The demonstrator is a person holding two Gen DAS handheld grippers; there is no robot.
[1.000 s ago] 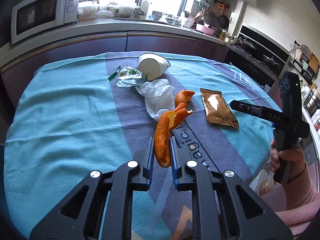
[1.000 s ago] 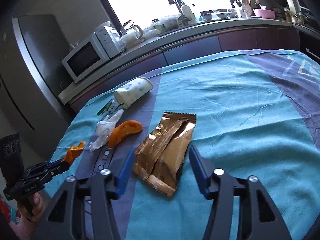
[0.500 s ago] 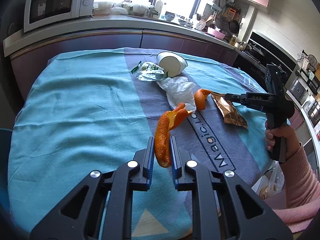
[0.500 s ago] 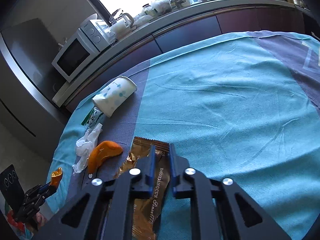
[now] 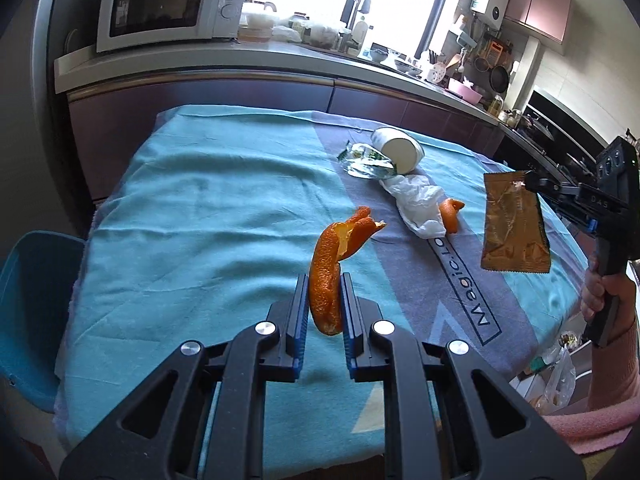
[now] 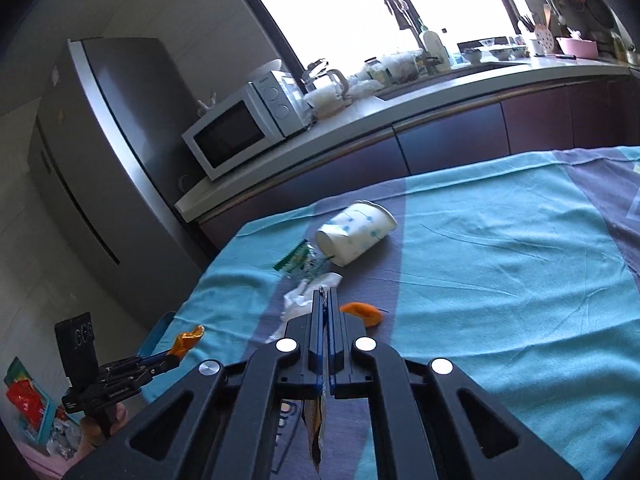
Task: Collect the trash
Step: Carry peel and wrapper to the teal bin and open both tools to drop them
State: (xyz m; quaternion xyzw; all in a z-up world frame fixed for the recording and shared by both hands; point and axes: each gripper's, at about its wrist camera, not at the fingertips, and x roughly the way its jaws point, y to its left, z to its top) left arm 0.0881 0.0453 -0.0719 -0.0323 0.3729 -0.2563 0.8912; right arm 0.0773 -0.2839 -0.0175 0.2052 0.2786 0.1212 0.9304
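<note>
Left gripper [image 5: 324, 300]: jaws narrow, clamped on an orange peel [image 5: 330, 268]. The peel stands nearly upright between the 2 blue pads, its curled upper end rising above and beyond the fingertips, clear of the cloth. The gripper points forward and downward over the near part of the tabletop [image 5: 208, 216] (teal cloth with a grey band).

Right gripper [image 5: 534, 184]: jaws pressed together on the top corner of a gold snack wrapper [image 5: 514, 224]. In the left wrist view the wrapper hangs free below the fingertips, off the cloth, to the right of the left gripper. In the right wrist view it shows edge-on, a thin strip between the pads that dangles beneath them. The right hand [image 5: 600, 292] grips the handle upright, pink sleeve [image 5: 612, 376] at the wrist, the gripper body reaching in level from the right edge of the tabletop.

Still on the cloth, ahead and right of the left gripper: a crumpled white tissue [image 5: 418, 204], with a 2nd, smaller orange peel piece [image 5: 450, 218] touching its right side. Farther on lie a paper cup [image 5: 398, 150] on its side and a green-and-silver wrapper [image 5: 364, 162] against its mouth.
</note>
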